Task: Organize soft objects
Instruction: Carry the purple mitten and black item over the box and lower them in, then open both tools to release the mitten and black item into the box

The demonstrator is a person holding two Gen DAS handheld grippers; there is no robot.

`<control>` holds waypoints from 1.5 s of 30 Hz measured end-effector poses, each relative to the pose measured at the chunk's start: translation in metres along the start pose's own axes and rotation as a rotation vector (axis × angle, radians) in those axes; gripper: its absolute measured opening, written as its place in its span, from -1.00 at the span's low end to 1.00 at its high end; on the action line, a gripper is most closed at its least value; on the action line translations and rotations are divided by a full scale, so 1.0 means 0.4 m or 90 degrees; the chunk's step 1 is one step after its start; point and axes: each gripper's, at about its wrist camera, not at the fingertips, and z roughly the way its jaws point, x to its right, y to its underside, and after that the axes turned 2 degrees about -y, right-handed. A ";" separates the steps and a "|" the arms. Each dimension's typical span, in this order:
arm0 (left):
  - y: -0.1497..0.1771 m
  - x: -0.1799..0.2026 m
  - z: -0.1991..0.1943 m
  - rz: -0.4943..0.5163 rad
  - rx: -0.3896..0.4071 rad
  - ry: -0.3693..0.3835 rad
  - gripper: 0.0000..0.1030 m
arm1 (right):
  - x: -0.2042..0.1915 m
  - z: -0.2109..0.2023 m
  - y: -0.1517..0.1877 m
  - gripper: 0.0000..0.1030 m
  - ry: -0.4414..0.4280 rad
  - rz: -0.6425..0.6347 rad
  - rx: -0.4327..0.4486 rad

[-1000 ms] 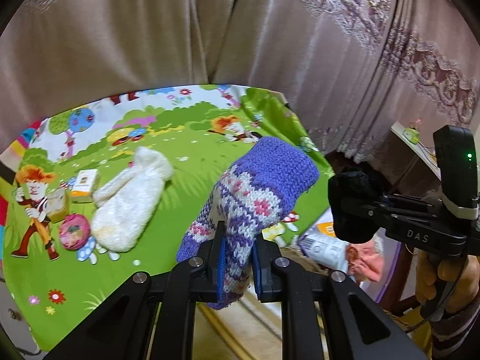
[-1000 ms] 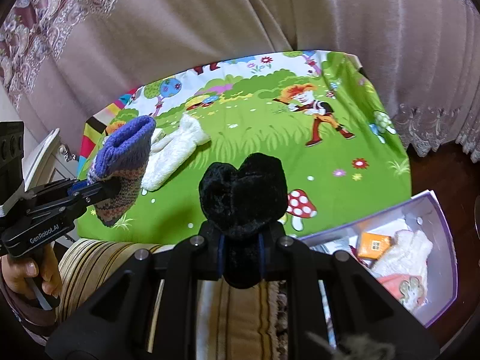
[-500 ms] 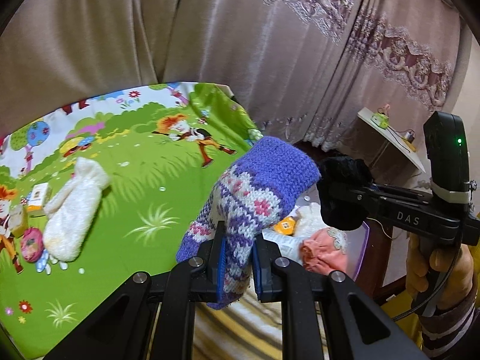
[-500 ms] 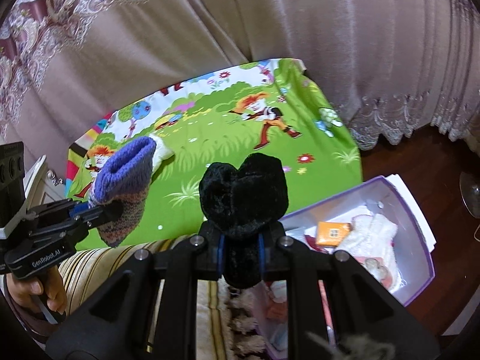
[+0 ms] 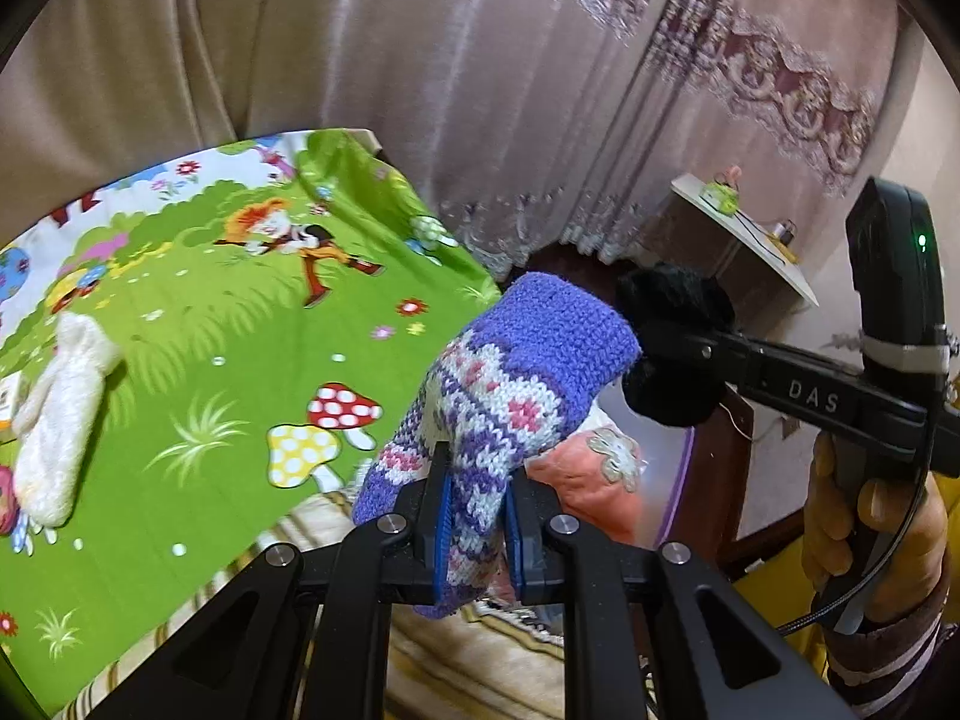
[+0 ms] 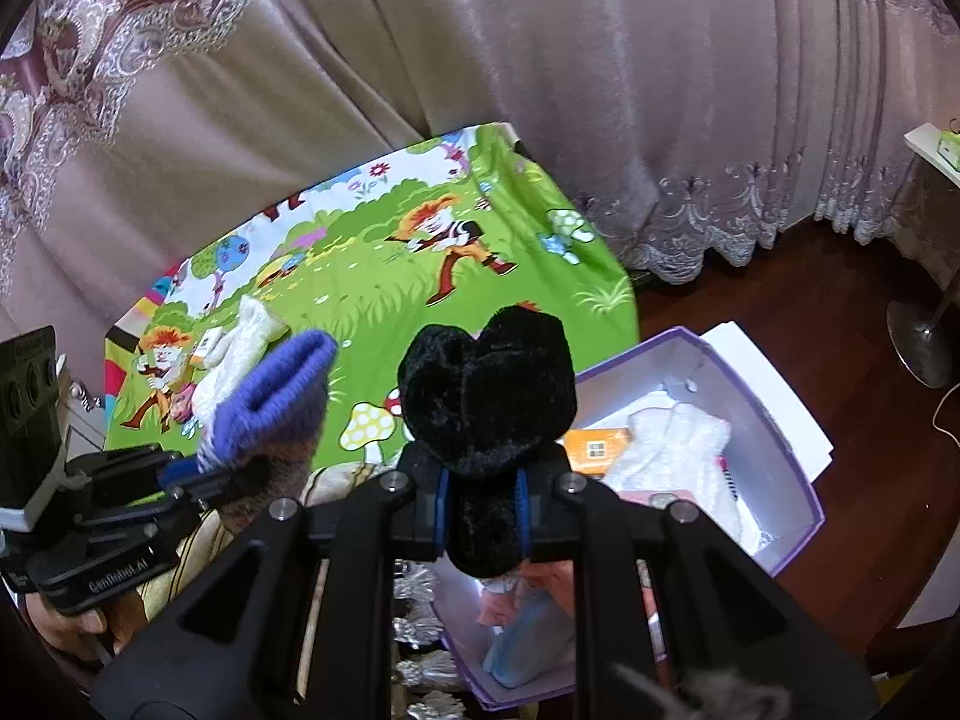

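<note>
**Two gloves held in the air between the cartoon cloth and the purple box**

At the far left, a fluffy white knitted mitten (image 5: pixel 57 420) lies flat on the bright green cartoon-printed tablecloth (image 5: pixel 198 324), well apart from both tongs. In the right wrist view the same mitten shows partly behind the held purple glove, with a small white card just beside it.

Further right, the left gripper (image 5: pixel 477 525) has its blue-padded jaws drawn nearly together, pinching the lower end of a purple and white patterned knitted glove (image 5: pixel 510 390). The glove stands up from the jaws, its solid purple end at the top, clear of the cloth, over the cloth's near corner. In the right wrist view this gripper (image 6: pixel 186 474) comes in from the left edge, gripped by the person's hand (image 6: pixel 72 624).

To its right, the right gripper (image 6: pixel 483 519) is likewise closed down to a narrow gap, clamped on a black fuzzy glove (image 6: pixel 486 390) that stands upright from the jaws. The left wrist view shows this glove (image 5: pixel 672 354) just beside the purple one; whether they touch is unclear. The person's other hand (image 5: pixel 870 528), in a striped sleeve, holds the handle.

At the right and below, an open purple-rimmed white box (image 6: pixel 774 456) sits on the dark wooden floor (image 6: pixel 780 300). Inside lie a white fluffy item (image 6: pixel 678 450), an orange card and a pink piece.
</note>
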 end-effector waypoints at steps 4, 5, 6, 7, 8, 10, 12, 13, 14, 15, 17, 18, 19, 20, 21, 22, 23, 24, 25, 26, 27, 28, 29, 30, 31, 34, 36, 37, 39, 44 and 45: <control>-0.002 0.028 0.024 0.015 -0.010 0.008 -0.71 | 0.027 -0.008 0.003 -0.62 0.020 0.007 0.005; -0.002 0.035 0.031 0.018 -0.013 0.010 -0.71 | 0.033 -0.008 0.005 -0.62 0.023 0.010 0.004; -0.003 0.040 0.036 0.020 -0.015 0.011 -0.71 | 0.041 -0.009 0.008 -0.61 0.026 0.013 0.004; -0.002 0.045 0.041 0.022 -0.018 0.012 -0.71 | 0.048 -0.009 0.011 -0.62 0.033 0.016 0.004; -0.001 0.051 0.047 0.024 -0.021 0.014 -0.70 | 0.052 -0.009 0.013 -0.62 0.036 0.017 0.004; 0.000 0.062 0.059 0.026 -0.029 0.022 -0.70 | 0.066 -0.009 0.018 -0.61 0.041 0.025 0.001; -0.003 0.075 0.071 0.028 -0.035 0.031 -0.65 | 0.080 -0.012 0.022 -0.61 0.046 0.033 0.001; -0.005 0.078 0.076 0.028 -0.037 0.037 -0.56 | 0.088 -0.013 0.023 -0.60 0.050 0.042 0.002; -0.006 0.082 0.081 0.027 -0.041 0.042 -0.44 | 0.096 -0.015 0.023 -0.58 0.052 0.050 0.003; -0.008 0.083 0.087 0.027 -0.044 0.044 -0.37 | 0.105 -0.016 0.021 -0.55 0.057 0.061 0.005; -0.008 0.081 0.092 0.022 -0.045 0.042 -0.14 | 0.120 -0.017 0.022 -0.48 0.062 0.071 0.000; -0.007 0.080 0.092 0.019 -0.045 0.042 -0.10 | 0.126 -0.016 0.023 -0.46 0.067 0.073 -0.002; -0.006 0.078 0.091 0.016 -0.044 0.042 -0.07 | 0.129 -0.015 0.025 -0.40 0.072 0.074 -0.004; -0.005 0.074 0.090 0.012 -0.044 0.040 -0.05 | 0.133 -0.014 0.026 -0.34 0.073 0.076 -0.005; -0.004 0.071 0.089 0.010 -0.043 0.038 -0.05 | 0.137 -0.012 0.028 -0.30 0.074 0.080 -0.007; -0.004 0.067 0.087 0.007 -0.043 0.035 -0.04 | 0.140 -0.009 0.029 -0.21 0.076 0.084 -0.010; -0.005 0.063 0.085 0.004 -0.042 0.034 -0.04 | 0.141 -0.007 0.031 -0.11 0.077 0.085 -0.013; -0.005 0.059 0.082 0.001 -0.040 0.033 -0.04 | 0.140 -0.004 0.032 -0.06 0.078 0.084 -0.015; -0.007 0.055 0.080 -0.001 -0.038 0.032 -0.03 | 0.138 -0.004 0.033 0.03 0.077 0.083 -0.015; -0.007 0.051 0.078 -0.004 -0.037 0.029 -0.03 | 0.136 -0.004 0.033 0.14 0.076 0.083 -0.013; -0.007 0.046 0.076 -0.007 -0.036 0.027 -0.03 | 0.132 -0.006 0.033 0.19 0.078 0.082 -0.009; -0.008 0.040 0.074 -0.011 -0.035 0.026 -0.03 | 0.129 -0.008 0.031 0.26 0.079 0.082 -0.006; -0.009 0.036 0.070 -0.014 -0.033 0.025 -0.03 | 0.125 -0.010 0.029 0.30 0.078 0.082 -0.003; -0.010 0.033 0.067 -0.016 -0.031 0.024 -0.03 | 0.121 -0.010 0.029 0.32 0.076 0.082 -0.001; -0.011 0.029 0.062 -0.018 -0.028 0.022 -0.03 | 0.114 -0.010 0.028 0.35 0.072 0.080 0.000; -0.014 0.018 0.047 -0.022 -0.016 0.012 -0.02 | 0.095 -0.010 0.024 0.39 0.067 0.071 0.005; -0.013 0.006 0.038 -0.029 -0.010 0.005 0.01 | 0.078 -0.010 0.023 0.40 0.077 0.061 0.012; -0.012 -0.001 0.034 -0.033 -0.009 0.001 0.01 | 0.070 -0.009 0.023 0.41 0.083 0.056 0.015; -0.010 -0.018 0.026 -0.043 -0.004 -0.008 0.02 | 0.050 -0.006 0.023 0.42 0.088 0.046 0.020; -0.009 -0.062 0.007 -0.065 0.006 -0.023 0.02 | 0.007 0.007 0.021 0.46 0.085 0.022 0.022; -0.008 -0.070 0.003 -0.070 0.008 -0.026 0.02 | -0.003 0.008 0.020 0.47 0.088 0.016 0.025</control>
